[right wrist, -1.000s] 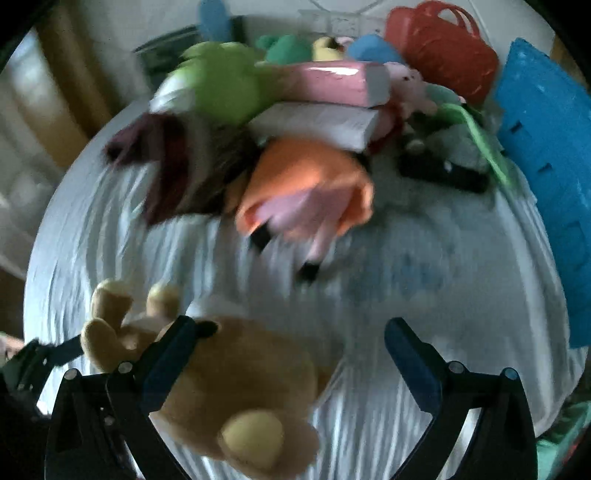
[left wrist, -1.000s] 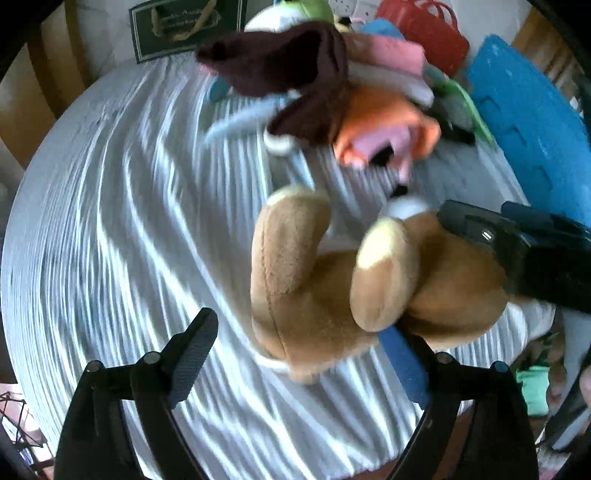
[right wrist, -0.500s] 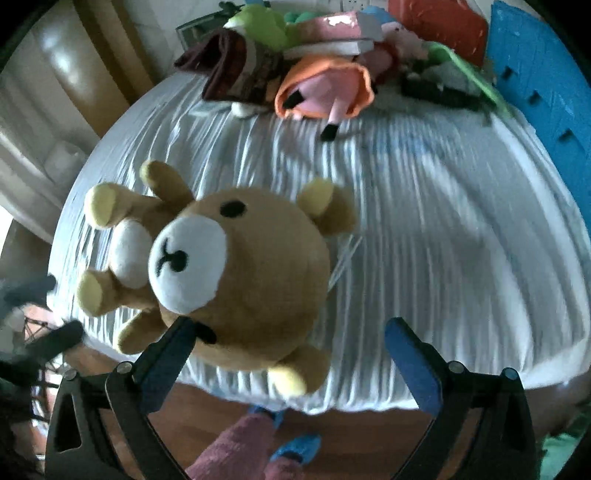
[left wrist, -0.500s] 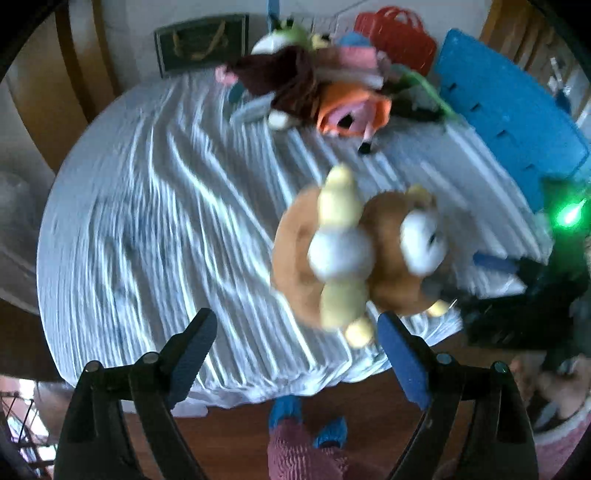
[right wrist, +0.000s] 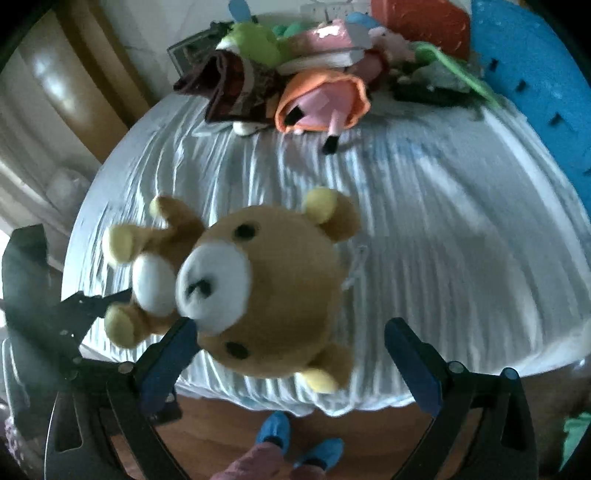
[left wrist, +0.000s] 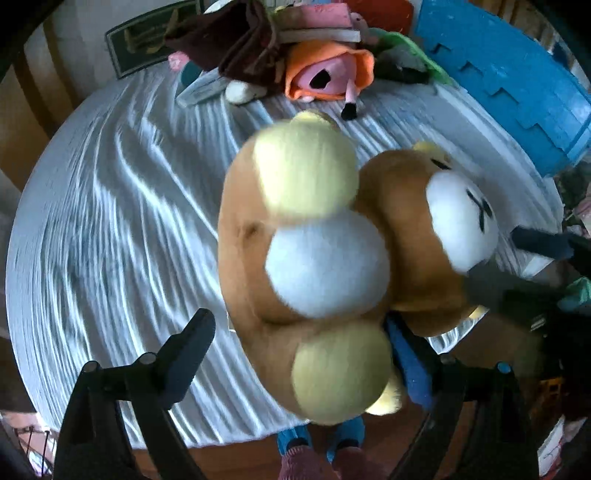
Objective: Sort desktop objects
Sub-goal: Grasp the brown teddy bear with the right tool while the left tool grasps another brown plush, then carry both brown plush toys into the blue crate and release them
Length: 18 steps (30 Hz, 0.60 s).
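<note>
A brown teddy bear (left wrist: 317, 266) with a white muzzle and yellow paws hangs in the air above the front edge of the white-clothed table (left wrist: 110, 206). It fills the space between the fingers of my left gripper (left wrist: 295, 354), whose jaws stand wide apart. In the right wrist view the bear (right wrist: 266, 295) sits between the wide-open fingers of my right gripper (right wrist: 291, 354), its head against the left finger. What grips the bear is not clear. The right gripper shows beside the bear's head in the left view (left wrist: 535, 280).
A pile of soft toys, a dark cloth and books (right wrist: 317, 85) lies at the table's far edge, with a red basket (right wrist: 417, 22) behind. A blue foam panel (left wrist: 509, 74) stands at the right. Feet in blue shoe covers (right wrist: 295, 443) stand on the wooden floor below.
The bear has been lifted off the table and swung toward the near edge. Both grippers pulled back and up, and the bear now looms closer to the left camera.
</note>
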Motion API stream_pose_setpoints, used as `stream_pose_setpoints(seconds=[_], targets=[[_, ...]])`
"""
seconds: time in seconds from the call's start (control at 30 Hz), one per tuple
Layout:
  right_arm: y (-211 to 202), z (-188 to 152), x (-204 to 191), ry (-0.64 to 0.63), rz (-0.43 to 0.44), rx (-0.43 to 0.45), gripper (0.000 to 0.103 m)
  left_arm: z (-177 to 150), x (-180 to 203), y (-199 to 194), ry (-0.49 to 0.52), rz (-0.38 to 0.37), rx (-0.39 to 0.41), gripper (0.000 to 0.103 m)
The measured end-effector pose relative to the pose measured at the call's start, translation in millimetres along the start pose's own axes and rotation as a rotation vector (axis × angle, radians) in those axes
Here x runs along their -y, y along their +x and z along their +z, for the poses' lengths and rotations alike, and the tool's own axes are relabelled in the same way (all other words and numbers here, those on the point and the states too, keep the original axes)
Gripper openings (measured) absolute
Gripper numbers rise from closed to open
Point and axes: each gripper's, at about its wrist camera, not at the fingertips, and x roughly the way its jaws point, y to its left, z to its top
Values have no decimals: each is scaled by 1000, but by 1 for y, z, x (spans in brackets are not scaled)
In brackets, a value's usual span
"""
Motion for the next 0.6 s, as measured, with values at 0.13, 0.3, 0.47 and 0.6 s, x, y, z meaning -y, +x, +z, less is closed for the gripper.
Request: stream_pose_setpoints(seconds=[0.13,0.3,0.47,0.6], targets=[[26,-2,-7,16,8,-46,103,3,1,9,16,-20,-17,91],[48,-4,-10,46,41,-55,103,4,2,19,12,-38,-34,68],[33,-5,-13,34,31,-11,94,6,7,4,12,-37,15,66],[4,3,-13,18,24,58,94,16,15,-21,17,-37,86,66]])
